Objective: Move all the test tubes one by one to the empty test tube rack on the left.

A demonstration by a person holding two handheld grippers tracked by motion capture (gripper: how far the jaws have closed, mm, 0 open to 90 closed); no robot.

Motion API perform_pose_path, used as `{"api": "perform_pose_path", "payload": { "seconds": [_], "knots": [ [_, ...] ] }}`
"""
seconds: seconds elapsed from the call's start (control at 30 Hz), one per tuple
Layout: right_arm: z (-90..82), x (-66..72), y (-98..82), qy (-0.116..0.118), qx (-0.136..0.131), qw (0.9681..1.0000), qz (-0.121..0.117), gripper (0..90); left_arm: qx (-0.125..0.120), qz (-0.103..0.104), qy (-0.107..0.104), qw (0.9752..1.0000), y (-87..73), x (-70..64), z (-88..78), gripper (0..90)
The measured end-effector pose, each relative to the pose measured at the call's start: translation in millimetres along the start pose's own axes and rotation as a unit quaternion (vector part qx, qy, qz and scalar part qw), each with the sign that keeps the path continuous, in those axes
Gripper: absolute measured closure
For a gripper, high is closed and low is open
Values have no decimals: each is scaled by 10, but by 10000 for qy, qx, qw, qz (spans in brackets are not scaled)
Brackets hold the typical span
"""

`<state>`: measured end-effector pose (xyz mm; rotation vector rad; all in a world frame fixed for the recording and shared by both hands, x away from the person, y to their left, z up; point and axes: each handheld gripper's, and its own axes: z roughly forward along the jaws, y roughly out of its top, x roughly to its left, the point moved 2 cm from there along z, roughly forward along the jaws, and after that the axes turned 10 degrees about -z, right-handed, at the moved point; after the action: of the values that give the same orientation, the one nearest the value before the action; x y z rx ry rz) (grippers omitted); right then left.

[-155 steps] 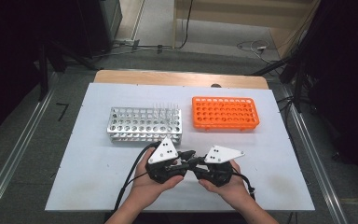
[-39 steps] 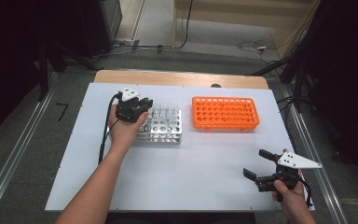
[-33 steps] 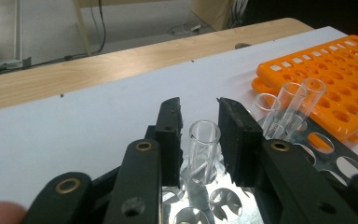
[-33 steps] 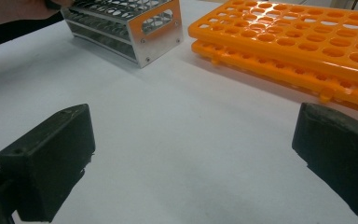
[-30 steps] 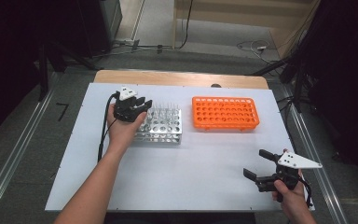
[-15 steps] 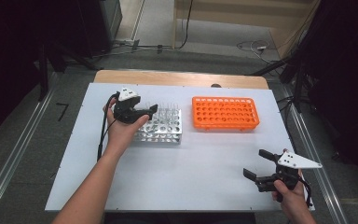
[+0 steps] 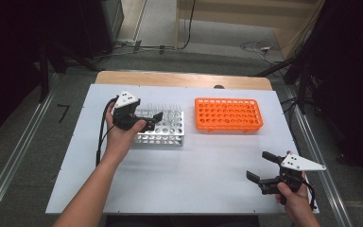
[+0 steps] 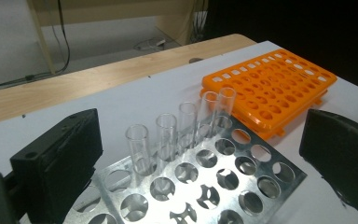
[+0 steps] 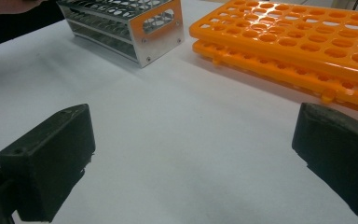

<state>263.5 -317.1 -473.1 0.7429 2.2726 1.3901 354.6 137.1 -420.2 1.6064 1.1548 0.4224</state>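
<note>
A silver metal tube rack [image 7: 166,133] stands at the table's left middle, with an orange plastic rack [image 7: 228,114] to its right. Several clear tubes [image 8: 166,135] stand in a row along the metal rack's [image 8: 242,186] far side. My left gripper [image 7: 153,121] hovers over that rack's left end. Its jaws have just been opening and now stand open [image 8: 200,158]; the tubes lie ahead of the pads, untouched. My right gripper [image 7: 260,166] rests open near the table's front right, nothing between its jaws [image 9: 193,158].
The white table top [image 7: 203,165] lies bare between the racks and my right gripper. A wooden strip [image 7: 179,79] runs along the far edge. In the right gripper view the metal rack [image 9: 135,28] and orange rack [image 9: 298,42] lie ahead.
The left gripper's jaws have spread apart over the metal rack, and the hand has drawn slightly back toward the near side. The right gripper has stayed put.
</note>
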Motion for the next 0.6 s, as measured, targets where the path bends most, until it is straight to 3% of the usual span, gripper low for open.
{"api": "perform_pose_path", "payload": {
  "seconds": [0.6],
  "knots": [
    [21, 15, -1, -2, 33, 10000, -26, 0, -91, 139, -81, 9998, -194, -179, -376, 0]
  ]
}}
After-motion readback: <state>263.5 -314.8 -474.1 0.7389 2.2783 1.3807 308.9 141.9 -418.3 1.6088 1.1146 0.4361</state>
